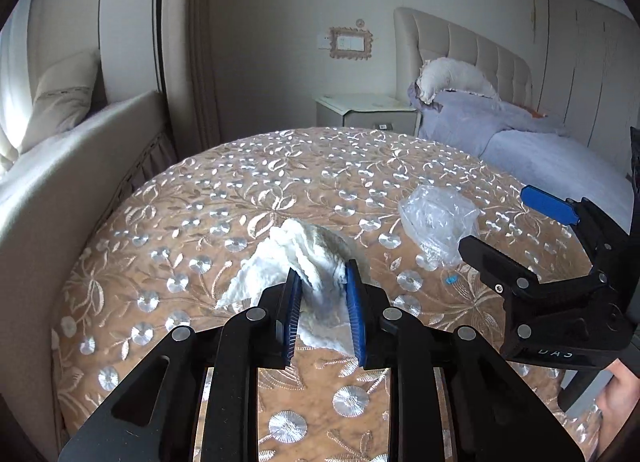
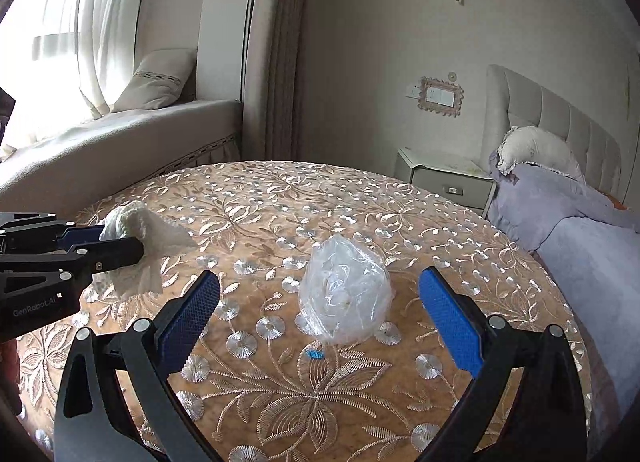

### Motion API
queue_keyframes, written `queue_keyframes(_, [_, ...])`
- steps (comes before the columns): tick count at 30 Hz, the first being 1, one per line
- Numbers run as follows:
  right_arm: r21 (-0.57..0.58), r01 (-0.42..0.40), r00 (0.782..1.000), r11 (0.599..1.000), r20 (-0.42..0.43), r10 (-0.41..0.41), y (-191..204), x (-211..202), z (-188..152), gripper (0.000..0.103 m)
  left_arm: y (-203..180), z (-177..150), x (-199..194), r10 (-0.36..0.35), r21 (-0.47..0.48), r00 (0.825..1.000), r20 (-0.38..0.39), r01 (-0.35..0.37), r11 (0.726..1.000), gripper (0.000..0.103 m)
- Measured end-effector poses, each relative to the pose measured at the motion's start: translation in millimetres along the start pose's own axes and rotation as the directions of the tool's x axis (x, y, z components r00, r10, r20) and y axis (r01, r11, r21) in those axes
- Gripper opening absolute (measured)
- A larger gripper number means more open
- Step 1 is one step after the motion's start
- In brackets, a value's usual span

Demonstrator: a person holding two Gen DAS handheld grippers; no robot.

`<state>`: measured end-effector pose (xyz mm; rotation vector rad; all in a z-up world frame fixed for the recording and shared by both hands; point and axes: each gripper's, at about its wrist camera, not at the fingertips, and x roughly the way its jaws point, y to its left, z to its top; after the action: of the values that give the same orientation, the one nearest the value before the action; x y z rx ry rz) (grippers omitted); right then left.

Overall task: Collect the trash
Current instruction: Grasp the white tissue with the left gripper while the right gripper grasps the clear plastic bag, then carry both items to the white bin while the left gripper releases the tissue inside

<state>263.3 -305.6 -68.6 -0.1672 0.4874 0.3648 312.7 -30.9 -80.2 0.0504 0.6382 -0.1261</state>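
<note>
A crumpled white tissue (image 1: 304, 262) lies on the round embroidered table (image 1: 248, 190). My left gripper (image 1: 325, 274) is shut on the tissue, its blue pads pressing both sides; it also shows at the left of the right wrist view (image 2: 116, 240), with the tissue (image 2: 148, 238) in it. A crumpled clear plastic bag (image 2: 346, 290) lies in the middle of the table (image 2: 280, 198). My right gripper (image 2: 320, 294) is open wide, its fingers on either side of the bag and a little short of it. In the left wrist view the bag (image 1: 438, 218) and right gripper (image 1: 500, 218) show at the right.
A small blue scrap (image 2: 314, 354) lies on the cloth just in front of the bag. A window seat with a cushion (image 2: 160, 78) runs along the left. A bed with lilac bedding (image 2: 580, 230) and a nightstand (image 2: 444, 178) stand behind the table at the right.
</note>
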Motion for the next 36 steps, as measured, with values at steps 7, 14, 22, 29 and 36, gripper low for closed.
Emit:
queue_keyframes(7, [-0.023, 0.015, 0.997, 1.000, -0.081, -0.017, -3.1, 30.7, 5.8, 0.099, -6.6, 15.5, 22.2, -0.007, 0.021, 1.000, 0.014, 0.007, 1.000, 0.021])
queue_keyframes(14, [-0.017, 0.012, 0.958, 1.000, -0.285, -0.016, -17.5, 79.3, -1.7, 0.034, -4.4, 15.6, 32.2, -0.015, 0.011, 1.000, 0.005, 0.015, 1.000, 0.021])
queue_keyframes(22, [-0.101, 0.019, 0.985, 0.995, -0.167, -0.036, -2.9, 23.2, 2.4, 0.015, -13.4, 20.2, 9.9, -0.020, 0.020, 0.999, 0.040, 0.019, 1.000, 0.021])
queue_keyframes(29, [-0.110, 0.086, 0.996, 0.990, -0.028, -0.090, -4.9, -65.7, 8.4, 0.015, -41.4, 16.5, -32.5, -0.055, 0.053, 0.994, 0.089, 0.050, 0.997, 0.021])
queue_keyframes(36, [-0.060, 0.187, 0.982, 0.980, 0.027, -0.186, -27.8, -142.7, -13.1, 0.015, -91.0, 3.6, -70.5, -0.158, 0.109, 0.981, 0.116, 0.145, 0.983, 0.021])
